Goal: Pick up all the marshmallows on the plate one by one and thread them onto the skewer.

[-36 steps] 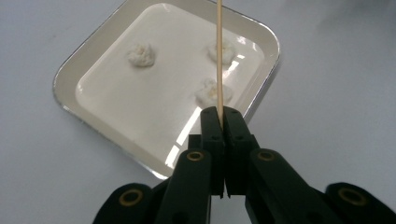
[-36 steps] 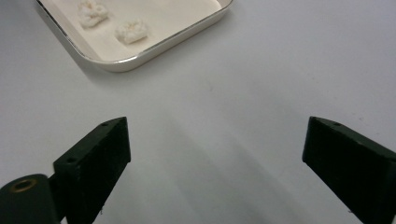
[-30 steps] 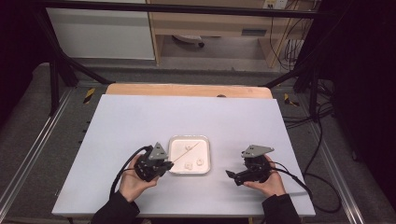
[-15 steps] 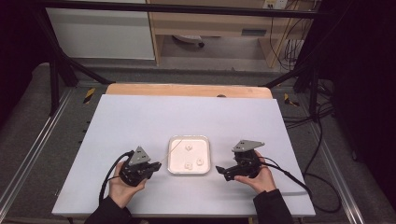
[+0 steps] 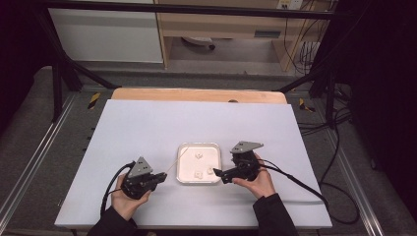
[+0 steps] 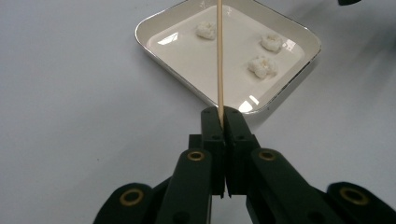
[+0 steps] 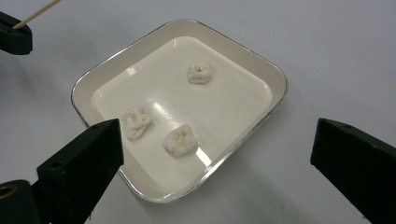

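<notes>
skewer point(image 6: 219, 51) is a thin pale wooden stick, straight, clamped at its near end in the left gripper point(image 6: 219, 116), whose jaws are pressed together on it. in the left gripper view it runs up from the jaw tips over the near rim of the tray point(image 6: 154, 21) and across the tray interior, free end out of frame. in the high view the stick point(image 5: 176, 161) slants from the left gripper point(image 5: 158, 178) up toward the tray's left edge.

tray point(image 5: 183, 178) is white, square, rounded corners, shiny rim, sitting near the front middle of the surface point(image 5: 147, 128). three small white lumpy pieces point(image 7: 199, 73) lie in it, two close together, one apart.

left hand point(image 5: 123, 201) holds its gripper low, just left of the tray, jaws pointing toward it, cable looping off behind. right gripper point(image 5: 219, 173) is at the tray's right front corner, angled in toward it; right hand point(image 5: 258, 181) wraps it from behind. in the right gripper view the jaws stand wide apart, nothing between them, tray point(image 7: 275, 74) ahead and below.

surface is a plain pale sheet over a wooden top point(image 5: 196, 94), dark frame rails around, grey floor point(image 5: 29, 123), cables point(image 5: 339, 128) at right, white cabinet point(image 5: 105, 34) at back.
</notes>
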Demonstrator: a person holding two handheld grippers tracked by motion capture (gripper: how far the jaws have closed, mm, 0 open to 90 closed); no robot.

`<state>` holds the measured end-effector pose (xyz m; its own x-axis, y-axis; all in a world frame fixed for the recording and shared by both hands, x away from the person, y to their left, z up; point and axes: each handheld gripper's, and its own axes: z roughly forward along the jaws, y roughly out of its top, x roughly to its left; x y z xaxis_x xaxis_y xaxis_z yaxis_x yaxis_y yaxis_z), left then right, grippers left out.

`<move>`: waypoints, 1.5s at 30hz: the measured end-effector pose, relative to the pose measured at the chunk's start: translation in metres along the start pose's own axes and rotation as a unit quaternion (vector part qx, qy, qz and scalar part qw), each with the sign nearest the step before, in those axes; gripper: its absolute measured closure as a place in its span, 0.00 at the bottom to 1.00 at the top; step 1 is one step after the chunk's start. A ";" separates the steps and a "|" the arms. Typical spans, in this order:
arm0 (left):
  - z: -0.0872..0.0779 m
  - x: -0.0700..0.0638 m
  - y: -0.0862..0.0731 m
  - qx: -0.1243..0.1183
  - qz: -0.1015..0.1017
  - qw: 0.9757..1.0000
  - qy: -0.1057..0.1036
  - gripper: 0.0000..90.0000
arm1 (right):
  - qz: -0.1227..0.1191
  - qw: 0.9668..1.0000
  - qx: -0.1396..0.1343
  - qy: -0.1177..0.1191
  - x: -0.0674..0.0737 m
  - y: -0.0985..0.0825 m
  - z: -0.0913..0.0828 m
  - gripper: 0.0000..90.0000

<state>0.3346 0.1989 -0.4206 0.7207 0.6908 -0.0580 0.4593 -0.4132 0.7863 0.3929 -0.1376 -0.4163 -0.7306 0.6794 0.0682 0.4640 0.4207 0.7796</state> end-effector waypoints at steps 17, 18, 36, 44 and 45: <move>-0.001 -0.001 -0.003 -0.020 -0.010 1.000 -0.012 0.98 | -0.030 0.999 0.018 0.029 0.011 -0.006 0.038 0.40; -0.001 -0.001 -0.003 -0.021 -0.011 1.000 -0.012 0.98 | -0.031 0.999 0.021 0.027 0.011 -0.007 0.039 0.42; 0.000 -0.003 -0.003 -0.025 -0.007 1.000 -0.011 0.98 | -0.053 0.998 0.027 0.019 0.013 -0.013 0.045 0.72; 0.000 -0.005 -0.003 -0.035 -0.007 0.999 -0.013 0.98 | -0.036 0.999 0.023 0.027 0.012 -0.012 0.045 0.77; 0.000 -0.005 -0.004 -0.036 -0.007 0.999 -0.012 0.98 | -0.034 0.999 0.020 0.030 0.012 -0.011 0.043 0.77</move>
<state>0.3296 0.1969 -0.4232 0.7275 0.6810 -0.0842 0.4323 -0.3595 0.8270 0.4006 -0.1078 -0.4510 -0.7885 0.6126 0.0540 0.4320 0.4893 0.7576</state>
